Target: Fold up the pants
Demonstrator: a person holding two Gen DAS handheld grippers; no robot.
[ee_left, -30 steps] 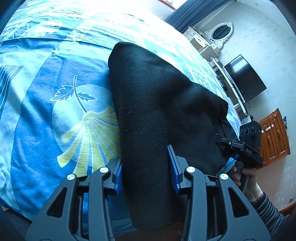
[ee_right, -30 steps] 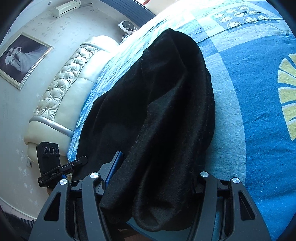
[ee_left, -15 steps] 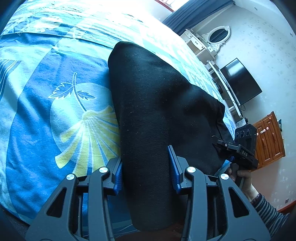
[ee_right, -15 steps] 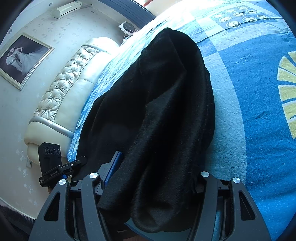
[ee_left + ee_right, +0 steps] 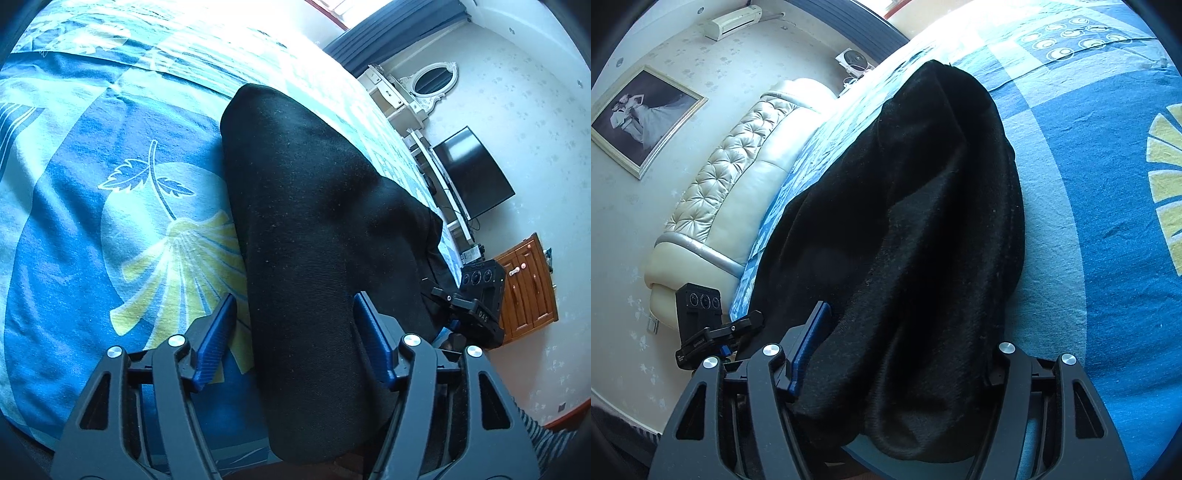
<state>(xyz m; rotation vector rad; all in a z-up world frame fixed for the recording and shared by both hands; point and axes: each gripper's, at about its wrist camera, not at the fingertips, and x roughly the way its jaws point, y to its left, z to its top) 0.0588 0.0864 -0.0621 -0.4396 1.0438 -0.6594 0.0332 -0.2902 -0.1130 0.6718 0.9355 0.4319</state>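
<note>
Black pants [image 5: 306, 192] lie folded lengthwise on a blue leaf-patterned bedspread [image 5: 92, 221], their near end hanging over the bed's edge. My left gripper [image 5: 293, 299] straddles one side of that near end; its jaws are opening, and the left pad [image 5: 218, 332] stands clear of the cloth. In the right wrist view the pants [image 5: 923, 206] bunch thickly between the jaws of my right gripper [image 5: 908, 325], which are also opening. Its left pad [image 5: 810, 339] sits beside the fabric and the other pad is hidden under it.
The tufted cream headboard [image 5: 738, 184] lies left of the pants, with a framed picture [image 5: 642, 114] on the wall. On the other side stand a television [image 5: 472, 173], a wooden cabinet [image 5: 528, 284] and a white dressing table [image 5: 391, 96]. A striped sleeve [image 5: 543, 439] shows at bottom right.
The left gripper's jaws have spread wide, so a gap now shows between its left pad and the pants. The right gripper's jaws have widened slightly. The pants have stayed put.
</note>
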